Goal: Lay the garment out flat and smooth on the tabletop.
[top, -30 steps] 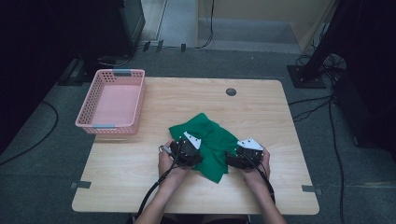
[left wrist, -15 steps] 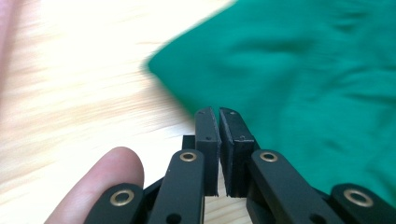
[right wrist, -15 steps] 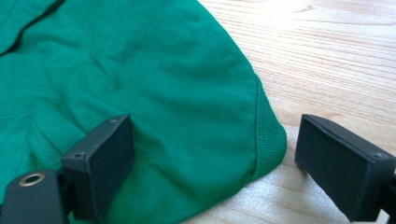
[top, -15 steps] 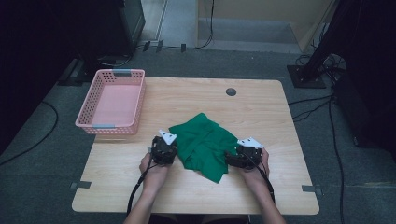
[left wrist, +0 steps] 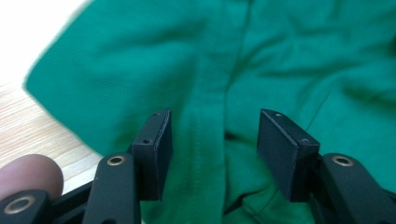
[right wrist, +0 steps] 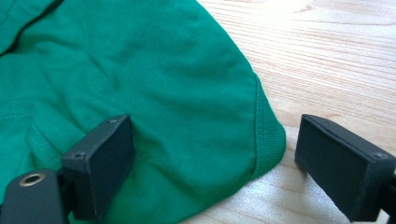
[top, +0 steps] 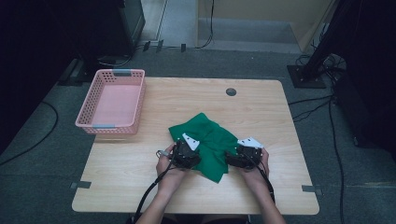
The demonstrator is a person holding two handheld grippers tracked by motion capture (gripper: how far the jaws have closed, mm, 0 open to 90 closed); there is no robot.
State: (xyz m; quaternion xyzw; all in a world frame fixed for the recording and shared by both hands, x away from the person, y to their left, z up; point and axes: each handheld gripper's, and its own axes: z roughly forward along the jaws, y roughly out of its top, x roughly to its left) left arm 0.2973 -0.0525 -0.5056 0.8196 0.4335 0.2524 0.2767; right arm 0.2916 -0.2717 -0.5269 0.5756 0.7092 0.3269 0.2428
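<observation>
A crumpled green cloth (top: 205, 144) is lying near the front middle of the wooden tabletop (top: 261, 107). The left tool (left wrist: 212, 149) is sitting over the cloth's left part with its jaws apart. The right tool (right wrist: 212, 163) is standing with jaws wide apart around the cloth's right hem corner. A pink basket (top: 114, 100) is resting at the far left.

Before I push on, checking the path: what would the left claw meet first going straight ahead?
The green cloth. The left claw stands open, pointing at a stitched seam, so it would likely meet that fabric first; depth is unclear.
</observation>
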